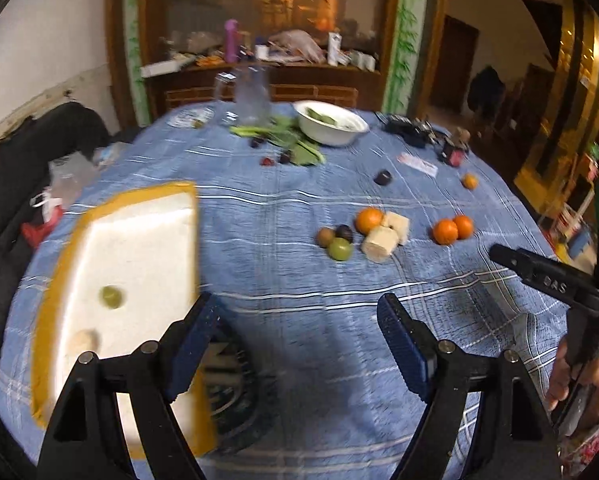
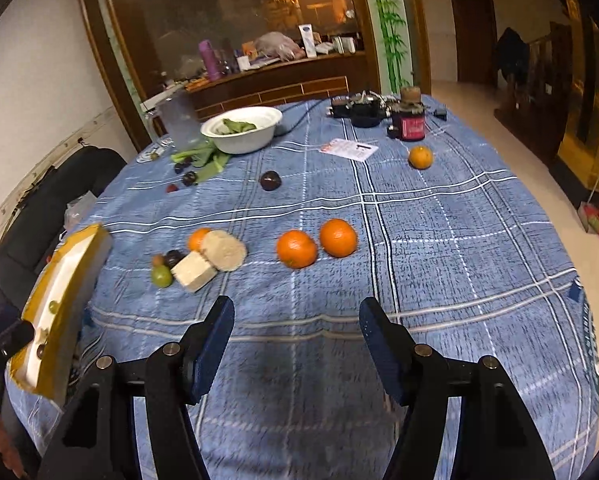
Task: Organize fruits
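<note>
A white foam box with yellow tape (image 1: 131,264) lies at the table's left, holding a green fruit (image 1: 111,297) and a pale piece; it shows in the right wrist view (image 2: 65,276) too. My left gripper (image 1: 295,312) is open and empty beside the box. My right gripper (image 2: 295,316) is open and empty, short of two oranges (image 2: 317,243). A cluster of an orange (image 2: 197,239), green fruit (image 2: 162,276), dark plum (image 2: 173,258) and two pale cut chunks (image 2: 209,260) lies left of them. Another orange (image 2: 420,157) and a dark plum (image 2: 270,180) lie farther back.
A white bowl of greens (image 2: 241,126), leafy stalks with small dark fruits (image 2: 191,164), a clear jug (image 2: 177,122), a card (image 2: 349,148) and dark gadgets (image 2: 379,110) stand at the back of the blue checked tablecloth (image 2: 439,260). A dark chair (image 2: 39,216) is left.
</note>
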{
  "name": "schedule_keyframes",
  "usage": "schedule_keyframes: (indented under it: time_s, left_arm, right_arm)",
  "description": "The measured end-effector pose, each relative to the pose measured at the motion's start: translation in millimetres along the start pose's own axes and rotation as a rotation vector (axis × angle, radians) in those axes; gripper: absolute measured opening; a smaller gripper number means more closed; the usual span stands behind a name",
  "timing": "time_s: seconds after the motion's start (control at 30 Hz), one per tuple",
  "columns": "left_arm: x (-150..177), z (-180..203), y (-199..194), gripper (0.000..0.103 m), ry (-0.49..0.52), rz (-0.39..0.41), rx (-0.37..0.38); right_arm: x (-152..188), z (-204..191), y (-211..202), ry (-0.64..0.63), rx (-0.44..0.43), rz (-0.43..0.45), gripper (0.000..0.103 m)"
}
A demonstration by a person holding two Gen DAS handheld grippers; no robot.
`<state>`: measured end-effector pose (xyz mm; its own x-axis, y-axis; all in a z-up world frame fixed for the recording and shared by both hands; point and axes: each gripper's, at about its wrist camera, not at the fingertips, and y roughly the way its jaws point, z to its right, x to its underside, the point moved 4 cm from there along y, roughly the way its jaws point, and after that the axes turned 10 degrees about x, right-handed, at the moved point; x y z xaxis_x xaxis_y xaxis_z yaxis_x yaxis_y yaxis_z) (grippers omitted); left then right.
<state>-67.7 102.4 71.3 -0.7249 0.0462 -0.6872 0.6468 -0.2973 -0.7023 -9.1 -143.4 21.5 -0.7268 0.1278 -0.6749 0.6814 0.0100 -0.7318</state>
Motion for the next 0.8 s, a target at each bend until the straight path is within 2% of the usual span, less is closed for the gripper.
schedule_keyframes:
  time_s: [0.23,0.3,0.37,0.43,0.63,0.8]
  left_arm:
    - [-20,28,66,0.080,0.070,-0.079,0.090]
    - [-25,35,84,0.074,0.087,-0.101,0.107]
    - [-28,42,98,0.064,0.115,-0.116,0.117]
    - [-35,48,113,0.064,0.142,-0.114,0.135]
    - [-42,52,153,0.063,0.197,-0.167,0.123]
    - [-38,63,164,0.063,0.293,-0.162,0.086]
  right_arm:
    - [-32,25,39,0.080,0.020,-0.006,0.069]
    - [-40,31,52,0.103,0.016,-0.017,0.069]
    - [-47,35,63,0.121,0.012,-0.028,0.068]
    - [-51,35,75,0.123,0.008,-0.036,0.065]
    - [-46,31,100,0.115,0.003,-0.077,0.062]
    - [-45,39,107,0.148,-0.030,-0.089,0.061]
